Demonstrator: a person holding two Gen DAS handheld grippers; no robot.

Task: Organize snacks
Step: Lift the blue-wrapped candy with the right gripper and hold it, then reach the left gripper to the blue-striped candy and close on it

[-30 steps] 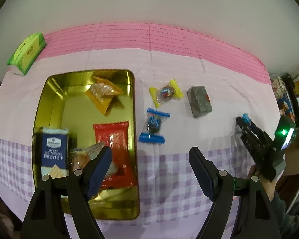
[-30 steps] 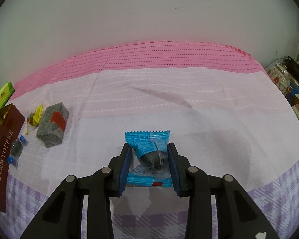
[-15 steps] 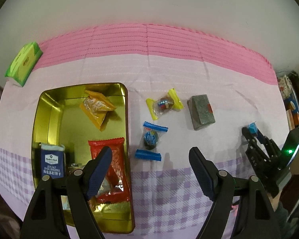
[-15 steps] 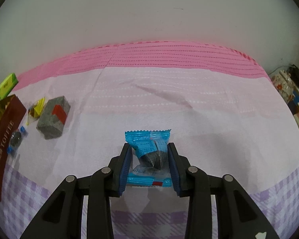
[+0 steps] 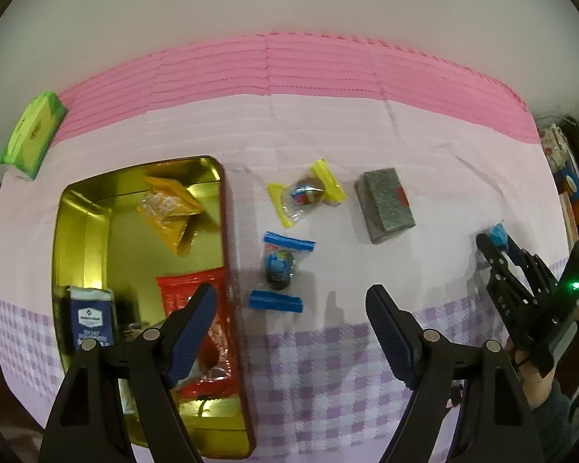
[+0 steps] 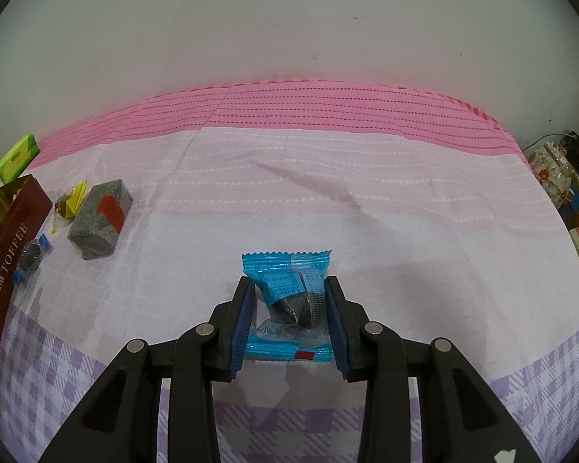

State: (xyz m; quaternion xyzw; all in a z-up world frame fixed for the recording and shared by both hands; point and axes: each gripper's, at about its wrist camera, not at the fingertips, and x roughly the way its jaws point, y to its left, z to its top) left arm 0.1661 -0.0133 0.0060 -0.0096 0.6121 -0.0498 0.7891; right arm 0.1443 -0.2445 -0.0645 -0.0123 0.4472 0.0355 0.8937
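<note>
My right gripper [image 6: 289, 305] is shut on a light-blue snack packet [image 6: 289, 301] with a dark sweet inside, held just above the cloth; it also shows in the left wrist view [image 5: 496, 237] at the far right. My left gripper [image 5: 291, 328] is open and empty above the right wall of the gold tin [image 5: 227, 239]. The tin holds an orange packet [image 5: 170, 208], a red packet [image 5: 197, 289] and a dark blue packet [image 5: 92, 320]. Right of the tin lie a blue-ended sweet [image 5: 280, 270], a yellow-ended sweet [image 5: 307, 193] and a grey block [image 5: 386, 204].
A green box [image 5: 33, 133] lies at the far left corner of the table. The tin's brown "TOFFEE" side [image 6: 7, 266] shows at the left of the right wrist view. Cluttered shelves [image 5: 571, 177] stand beyond the table's right edge. A white wall is behind.
My left gripper has risen and drawn back to the right, so the tin and sweets look smaller and further left. My right gripper keeps its hold on the light-blue packet, shifted slightly.
</note>
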